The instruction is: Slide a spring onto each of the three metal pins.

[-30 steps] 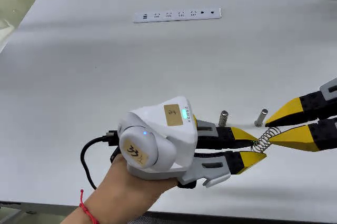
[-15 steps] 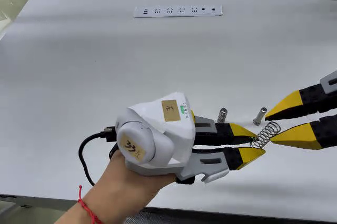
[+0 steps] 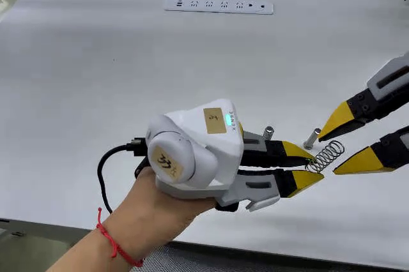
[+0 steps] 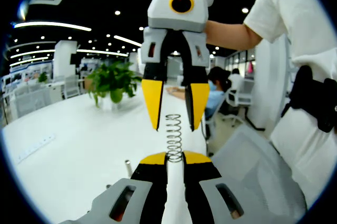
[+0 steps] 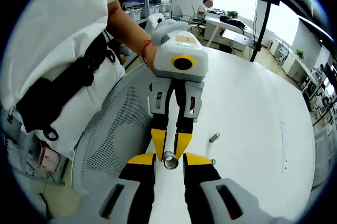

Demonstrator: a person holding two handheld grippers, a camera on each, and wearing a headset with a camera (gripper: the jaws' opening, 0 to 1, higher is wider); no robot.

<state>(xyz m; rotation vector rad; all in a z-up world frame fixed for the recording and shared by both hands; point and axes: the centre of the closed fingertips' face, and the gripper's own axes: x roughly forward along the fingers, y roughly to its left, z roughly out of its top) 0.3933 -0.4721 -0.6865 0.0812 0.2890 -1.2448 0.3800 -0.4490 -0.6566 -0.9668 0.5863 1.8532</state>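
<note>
The left hand-held gripper [image 3: 305, 168] is clenched on one end of the spring [image 3: 323, 157], which juts from its tips toward 2 o'clock, just above the worktop [image 3: 128, 80]. The right hand-held gripper [image 3: 328, 155] is released. Its jaws stand wide, one at 12 o'clock and one at 5 o'clock of the spring's free end, and I can see no contact.

This looks like a handover or re-grip before threading. To do it well, I judge that the right jaws should close lightly on the middle coils and leave the free mouth clear. The left should let go only once that hold is firm. Too hard a squeeze could flatten the coils and make the spring bind on the pin. The spring's axis then needs lining up with a pin before it goes on.

A first pin [image 3: 268, 133] stands at 10 o'clock of the spring and a second pin [image 3: 312, 138] at 11 o'clock, both bare. I cannot tell where the third is; the left gripper's body may cover it. The right gripper's body is cut off at the 3 o'clock edge. How many coils the left jaws pinch is hard to make out.
</note>
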